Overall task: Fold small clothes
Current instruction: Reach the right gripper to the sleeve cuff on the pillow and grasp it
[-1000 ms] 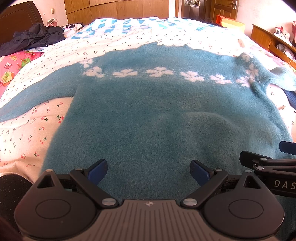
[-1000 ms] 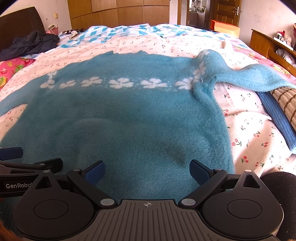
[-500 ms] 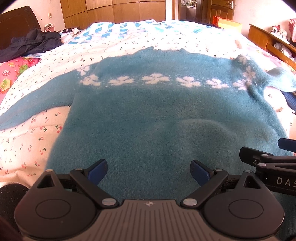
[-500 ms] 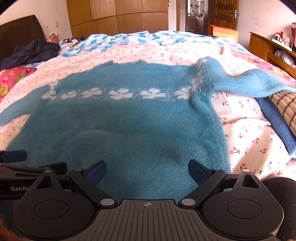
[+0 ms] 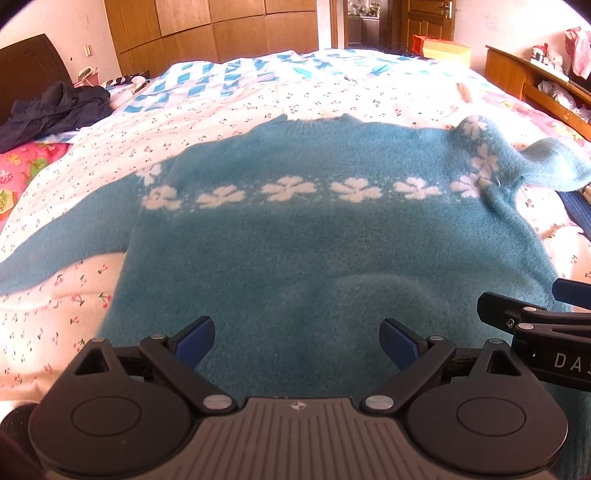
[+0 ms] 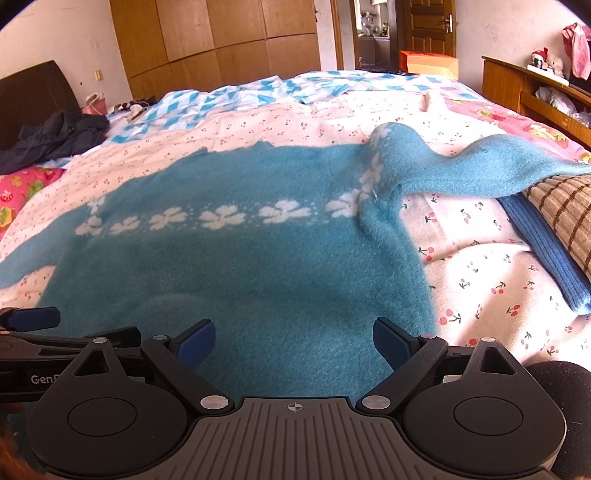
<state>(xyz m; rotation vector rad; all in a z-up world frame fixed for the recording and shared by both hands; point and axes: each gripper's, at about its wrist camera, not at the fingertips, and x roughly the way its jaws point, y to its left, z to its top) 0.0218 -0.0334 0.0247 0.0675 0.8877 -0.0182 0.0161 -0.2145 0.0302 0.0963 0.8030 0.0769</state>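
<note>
**Both grippers spread above the sweater hem**

Seen from the left wrist, the left gripper [image 5: 297, 341] hangs with fingers spread wide, empty, over the lower part of the blue sweater [image 5: 314, 240], which lies flat on the bed [image 5: 55, 317].

From the right wrist, the right gripper [image 6: 293, 341] is likewise spread, pinching nothing, above the sweater's hem, its right sleeve [image 6: 480, 170] draped over a striped cushion [image 6: 561, 210].

A lived-in home bedroom.
I worked over a wide bed under a white cherry-print sheet [image 5: 55, 325], beside its dark wooden headboard [image 6: 33, 99], with tall brown wooden wardrobes [image 6: 221, 40] and a panelled wooden door [image 6: 430, 26] beyond.
</note>
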